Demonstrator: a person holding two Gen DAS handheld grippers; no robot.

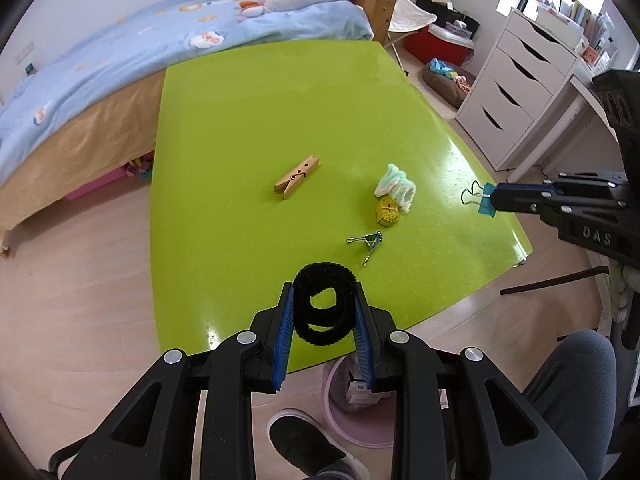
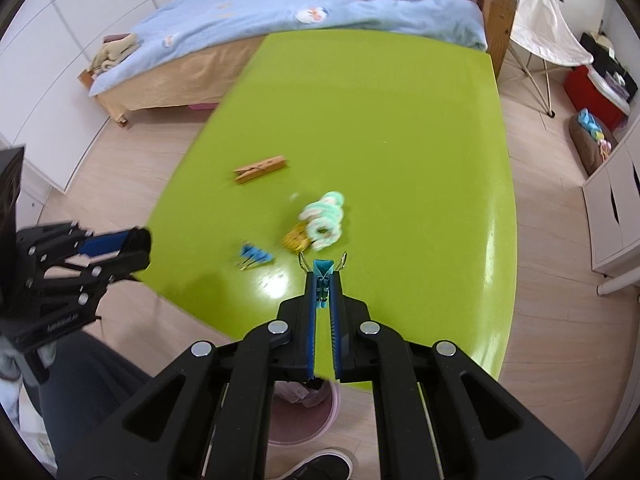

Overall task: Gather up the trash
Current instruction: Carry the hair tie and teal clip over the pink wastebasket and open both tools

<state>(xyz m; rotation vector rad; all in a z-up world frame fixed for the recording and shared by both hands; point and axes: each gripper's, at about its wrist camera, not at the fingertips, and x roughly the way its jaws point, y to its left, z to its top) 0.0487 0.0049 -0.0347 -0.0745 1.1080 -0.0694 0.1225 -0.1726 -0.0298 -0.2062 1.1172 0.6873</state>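
My left gripper [image 1: 325, 296] is shut on a black fuzzy loop [image 1: 325, 305] and holds it over the near edge of the green table [image 1: 280, 112]. My right gripper [image 2: 323, 276] is shut on a teal binder clip [image 2: 323, 270], which also shows in the left wrist view [image 1: 485, 199], above the table's right side. On the table lie a wooden clothespin [image 1: 297, 176], a white-green fuzzy coil [image 1: 396, 187], a yellow wad [image 1: 387, 211] and a small binder clip [image 1: 370, 241]. A pink bin [image 1: 352, 412] with trash stands on the floor under the near edge.
A bed [image 1: 120, 64] with a blue blanket stands behind the table. White drawers [image 1: 516, 80] stand at the right. My leg [image 1: 572, 400] and shoe [image 1: 308, 448] are beside the bin.
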